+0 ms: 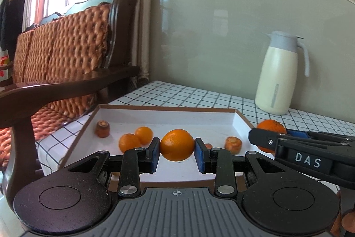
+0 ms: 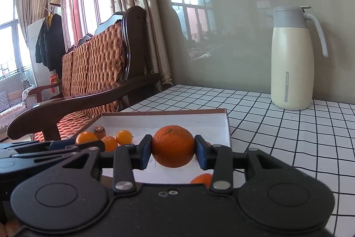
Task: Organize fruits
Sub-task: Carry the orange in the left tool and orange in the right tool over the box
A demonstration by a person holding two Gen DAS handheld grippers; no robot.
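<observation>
My left gripper (image 1: pixel 177 149) is shut on an orange (image 1: pixel 176 139), blue pads pressing both its sides, held over the front of a white tray (image 1: pixel 240 120) with a brown rim. In the tray lie two small oranges (image 1: pixel 129 142) (image 1: pixel 144 134) and two brownish stubby pieces (image 1: pixel 102 128) (image 1: pixel 233 144). My right gripper (image 2: pixel 173 151) is shut on a darker orange (image 2: pixel 173 143) near the tray's right rim (image 2: pixel 228 126). It shows in the left wrist view as the right gripper (image 1: pixel 275 134) with its orange (image 1: pixel 271 125). The left gripper (image 2: pixel 82 142) reaches in from the left of the right wrist view.
A cream thermos jug (image 1: pixel 277 73) (image 2: pixel 292 59) stands at the back right on the checked tablecloth (image 2: pixel 288 137). A wooden bench with woven cushions (image 1: pixel 66 48) runs along the table's left edge. Another orange (image 2: pixel 202 179) shows low behind my right finger.
</observation>
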